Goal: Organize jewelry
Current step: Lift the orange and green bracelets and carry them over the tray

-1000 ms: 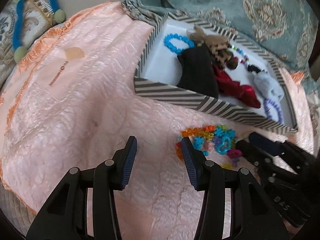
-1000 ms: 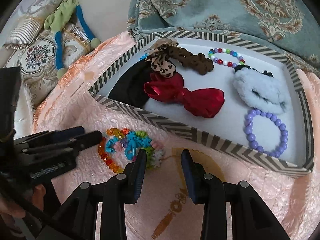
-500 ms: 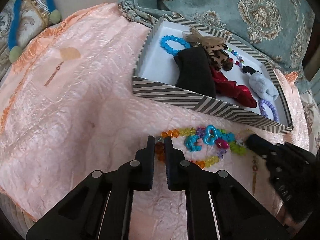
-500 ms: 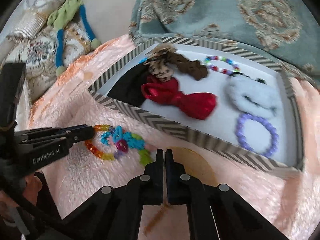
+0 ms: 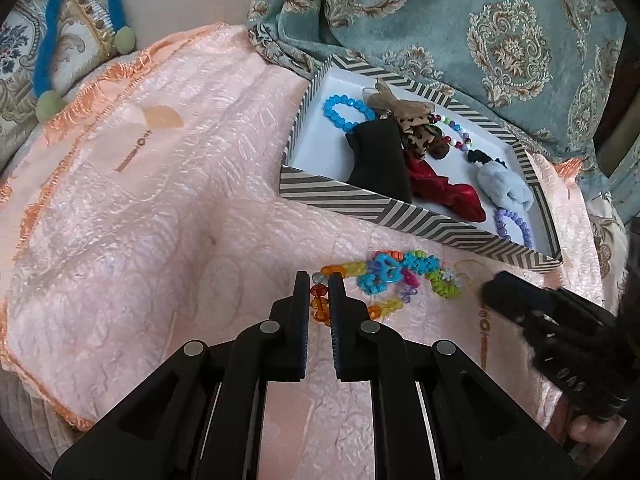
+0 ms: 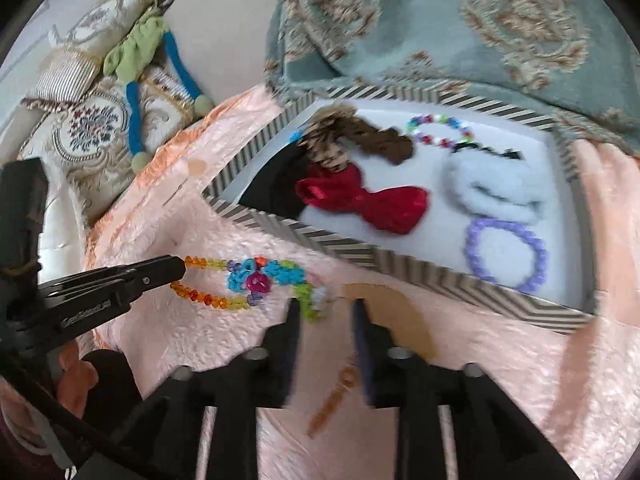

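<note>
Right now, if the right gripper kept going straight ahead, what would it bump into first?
Probably the pink blanket just past the right gripper, then the striped box wall. The green beads lie slightly aside; depth is unclear.

1. Tray (image 5: 416, 216) on blanket (image 5: 160, 200); curtain (image 5: 480, 20) behind tray.
2. Necklace (image 5: 400, 276) on blanket, before tray.
3. Bracelets, bows, scrunchie (image 5: 506, 186) in tray.
4. Pillow (image 6: 92, 128) left of tray.

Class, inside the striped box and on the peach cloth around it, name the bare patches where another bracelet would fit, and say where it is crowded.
In the chevron-striped cardboard box, white floor shows at the near-left corner, bordered by the bright blue bead bracelet and black fabric pouch. The far right end, around the pale blue fluffy scrunchie and purple bead bracelet, is crowded. The peach quilted cloth left of the box lies bare.
</note>
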### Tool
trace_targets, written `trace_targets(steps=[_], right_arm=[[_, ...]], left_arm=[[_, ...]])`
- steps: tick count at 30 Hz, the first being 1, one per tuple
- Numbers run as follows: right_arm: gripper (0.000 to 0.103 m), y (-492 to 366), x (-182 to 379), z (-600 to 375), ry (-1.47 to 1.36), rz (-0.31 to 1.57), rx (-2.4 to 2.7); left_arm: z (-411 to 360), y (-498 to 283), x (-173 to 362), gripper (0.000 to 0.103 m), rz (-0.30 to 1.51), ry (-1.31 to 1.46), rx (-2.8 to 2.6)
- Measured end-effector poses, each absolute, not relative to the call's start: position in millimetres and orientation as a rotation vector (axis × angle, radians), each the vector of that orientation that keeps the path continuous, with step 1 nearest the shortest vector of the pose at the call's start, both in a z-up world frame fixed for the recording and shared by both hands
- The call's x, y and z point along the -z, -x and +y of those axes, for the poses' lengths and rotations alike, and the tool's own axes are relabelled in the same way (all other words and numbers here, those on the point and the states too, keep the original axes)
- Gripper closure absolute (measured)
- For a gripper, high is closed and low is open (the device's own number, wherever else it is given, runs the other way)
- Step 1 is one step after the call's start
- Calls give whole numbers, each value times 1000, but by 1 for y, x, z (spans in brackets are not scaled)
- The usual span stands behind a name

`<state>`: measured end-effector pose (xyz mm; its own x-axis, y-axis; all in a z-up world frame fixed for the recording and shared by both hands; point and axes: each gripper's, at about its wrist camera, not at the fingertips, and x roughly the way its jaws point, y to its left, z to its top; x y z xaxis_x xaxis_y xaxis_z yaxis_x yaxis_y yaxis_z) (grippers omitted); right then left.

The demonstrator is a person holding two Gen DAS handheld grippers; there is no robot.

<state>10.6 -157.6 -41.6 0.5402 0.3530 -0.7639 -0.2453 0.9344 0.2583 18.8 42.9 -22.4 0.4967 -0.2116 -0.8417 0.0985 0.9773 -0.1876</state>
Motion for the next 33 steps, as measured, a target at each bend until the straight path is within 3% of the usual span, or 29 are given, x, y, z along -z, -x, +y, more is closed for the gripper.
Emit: trace_targets(steps=[5,7,18,33], right_arm=[[72,-29,59,-142,-101,973,-345],[87,-31,67,-138,-68,976,-328],[87,9,25,-179,-147,869,-310],[87,52,-54,-232,-183,695,-254]], left_arm=[[52,-15,19,95,1031,128,179],[56,-16,19,95,1033,136,174],[55,-12,19,95,1036,162,179],[30,-1,-44,95,926,113,237]])
